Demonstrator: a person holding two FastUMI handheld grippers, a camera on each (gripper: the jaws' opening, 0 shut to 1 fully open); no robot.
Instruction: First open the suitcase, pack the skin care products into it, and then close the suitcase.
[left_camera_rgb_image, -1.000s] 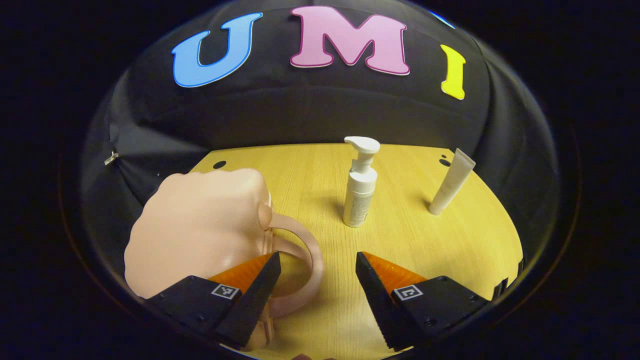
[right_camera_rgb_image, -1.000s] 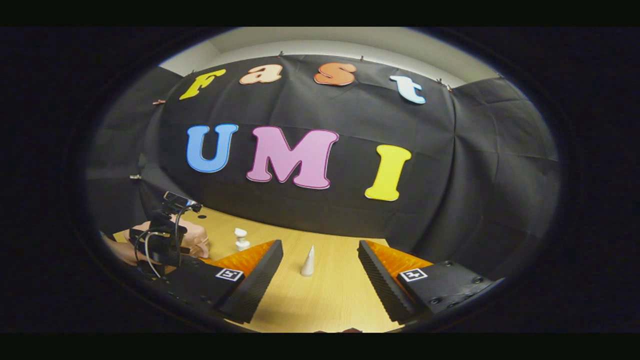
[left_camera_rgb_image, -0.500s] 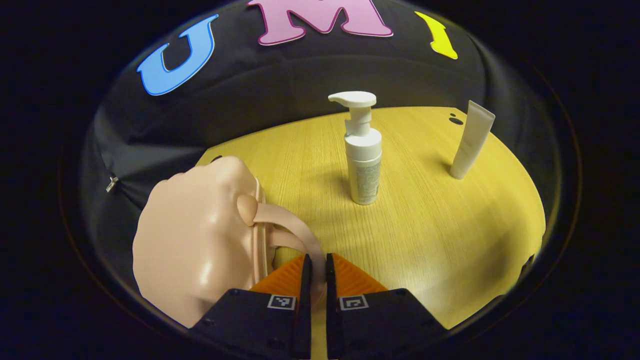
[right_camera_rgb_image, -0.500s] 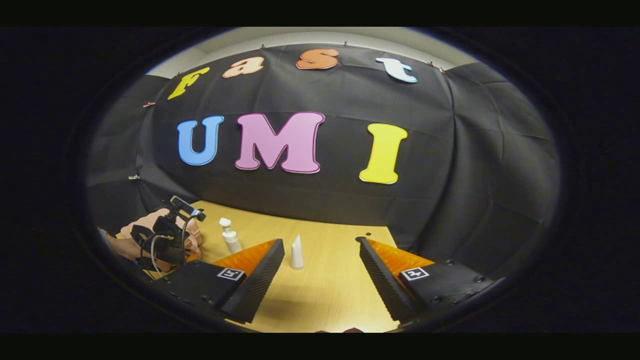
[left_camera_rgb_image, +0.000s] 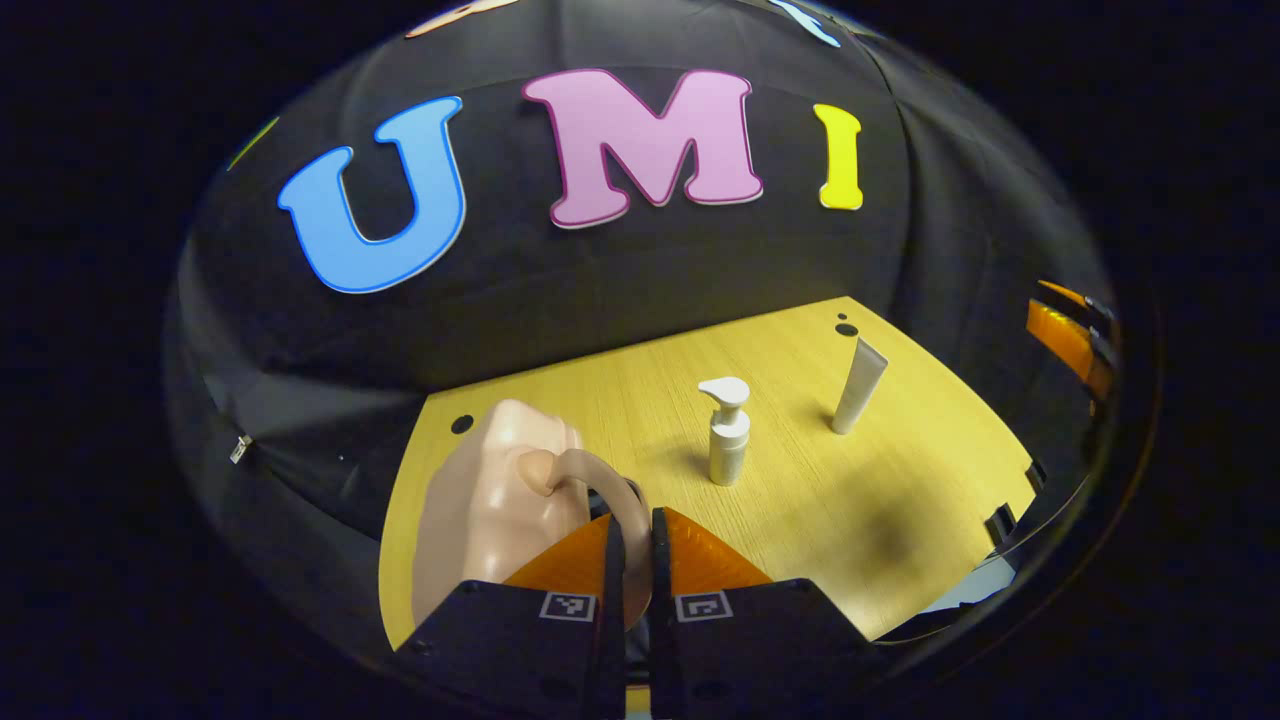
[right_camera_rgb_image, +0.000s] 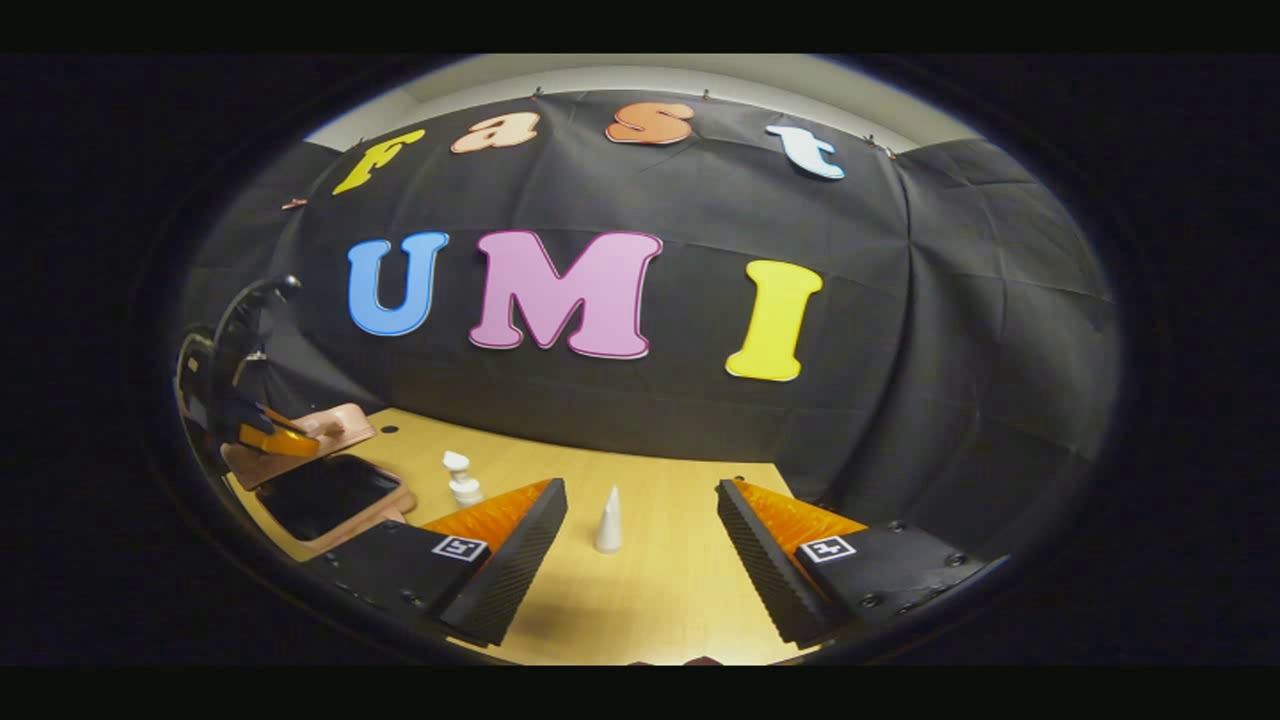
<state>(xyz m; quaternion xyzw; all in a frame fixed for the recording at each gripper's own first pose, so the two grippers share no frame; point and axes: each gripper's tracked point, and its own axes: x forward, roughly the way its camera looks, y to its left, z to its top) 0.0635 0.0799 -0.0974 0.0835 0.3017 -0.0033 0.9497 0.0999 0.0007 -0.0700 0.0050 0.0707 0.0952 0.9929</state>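
Observation:
In the left gripper view my left gripper (left_camera_rgb_image: 631, 522) is shut on the pink suitcase's looped handle (left_camera_rgb_image: 612, 478), with the lid (left_camera_rgb_image: 490, 500) raised under it. In the right gripper view the suitcase stands open at the far left. Its lid (right_camera_rgb_image: 325, 428) is tilted up and held by the left gripper (right_camera_rgb_image: 268, 440) over the dark-lined base (right_camera_rgb_image: 330, 495). A white pump bottle (left_camera_rgb_image: 728, 435) (right_camera_rgb_image: 462, 480) and a white tube (left_camera_rgb_image: 858, 388) (right_camera_rgb_image: 608, 520) stand upright on the wooden table (left_camera_rgb_image: 820, 520). My right gripper (right_camera_rgb_image: 640, 545) hangs open above the table, with the tube beyond its fingers.
The black cloth wall closes off the back and both sides of the table (right_camera_rgb_image: 650, 600). The other gripper's orange fingers (left_camera_rgb_image: 1068, 338) show at the far right of the left gripper view. Dark round holes mark the tabletop's far corners (left_camera_rgb_image: 846, 328).
The left gripper shut on the suitcase handle and lifted it, swinging the lid up and open. The right gripper has barely moved and stays open.

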